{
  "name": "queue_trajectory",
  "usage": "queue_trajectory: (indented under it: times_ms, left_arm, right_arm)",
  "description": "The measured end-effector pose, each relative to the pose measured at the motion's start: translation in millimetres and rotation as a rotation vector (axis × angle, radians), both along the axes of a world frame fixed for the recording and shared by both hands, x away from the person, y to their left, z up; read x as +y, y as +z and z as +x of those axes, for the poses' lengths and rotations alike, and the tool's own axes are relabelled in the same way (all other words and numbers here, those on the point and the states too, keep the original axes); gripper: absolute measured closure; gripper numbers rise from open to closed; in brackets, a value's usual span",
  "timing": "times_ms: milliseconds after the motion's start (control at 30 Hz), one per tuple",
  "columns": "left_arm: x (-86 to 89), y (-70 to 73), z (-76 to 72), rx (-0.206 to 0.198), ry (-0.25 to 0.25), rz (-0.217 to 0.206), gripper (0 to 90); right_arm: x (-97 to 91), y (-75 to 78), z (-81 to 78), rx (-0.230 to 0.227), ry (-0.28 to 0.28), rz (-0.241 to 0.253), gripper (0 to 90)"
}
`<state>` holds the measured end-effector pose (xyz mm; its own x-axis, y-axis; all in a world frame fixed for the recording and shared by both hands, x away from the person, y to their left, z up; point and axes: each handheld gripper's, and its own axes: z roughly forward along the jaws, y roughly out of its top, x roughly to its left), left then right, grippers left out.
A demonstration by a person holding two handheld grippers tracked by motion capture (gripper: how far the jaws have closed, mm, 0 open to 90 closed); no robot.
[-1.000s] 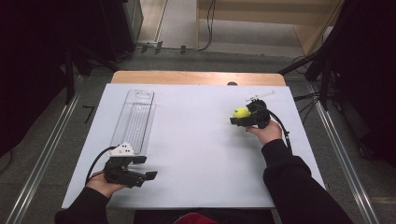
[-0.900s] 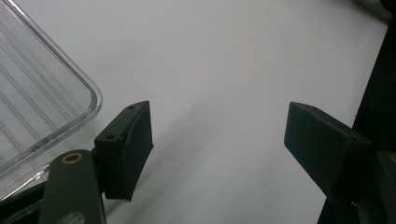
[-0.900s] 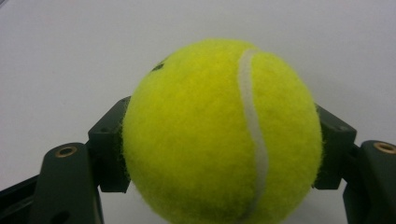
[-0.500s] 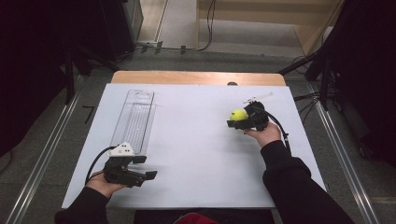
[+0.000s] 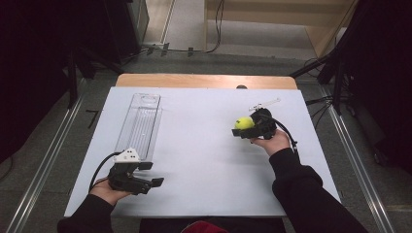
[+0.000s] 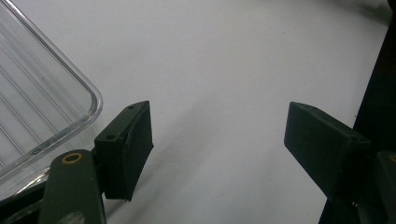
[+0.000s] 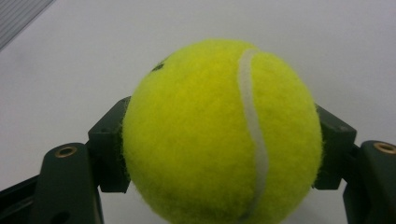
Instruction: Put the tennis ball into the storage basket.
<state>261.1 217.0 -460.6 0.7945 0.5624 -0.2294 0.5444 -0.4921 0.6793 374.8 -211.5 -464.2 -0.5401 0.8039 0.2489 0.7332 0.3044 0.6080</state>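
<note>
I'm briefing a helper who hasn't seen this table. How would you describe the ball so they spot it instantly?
Start at the white table and look to its right half, away from the long clear plastic tray on the left. There the right gripper is shut on a tennis ball. It is the one bright yellow-green, fuzzy round thing, with a curved white seam.

- This looks like a lab or recording room set up for tests, not a home.
- A plain white rectangular board (image 5: 204,160) covers a light wooden table (image 5: 204,80) and serves as a bare work surface.
- Long metal floor rails (image 5: 43,170) run along both sides of the table over grey carpet (image 5: 87,97).
- Black cables (image 5: 194,48) trail across the floor behind the table.
- Dark stands and black equipment (image 5: 73,73) line the edges of the room.
</note>
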Motion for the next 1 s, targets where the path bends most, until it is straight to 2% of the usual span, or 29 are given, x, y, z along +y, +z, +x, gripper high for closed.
queue_trajectory:
  times_ms: [267,400,633,1000]
  left_arm:
    - [0.3,-0.3,0.7,0.001,-0.004,0.001,24.4]
    - [-0.1,0.0,0.5,-0.001,-0.005,-0.003,24.4]
    - [0.4,-0.5,0.7,0.004,0.0,-0.001,24.4]
    - [1.5,-0.2,0.8,0.0,-0.004,-0.006,24.4]
  right_arm:
    - [9.4,-0.3,-3.9,0.004,0.035,0.002,23.7]
    - [13.8,1.0,-6.3,0.014,0.047,0.022,23.8]
    - [24.7,0.0,-9.9,0.025,0.086,0.009,23.8]
    - [35.7,3.6,-15.7,0.014,0.122,0.016,23.8]
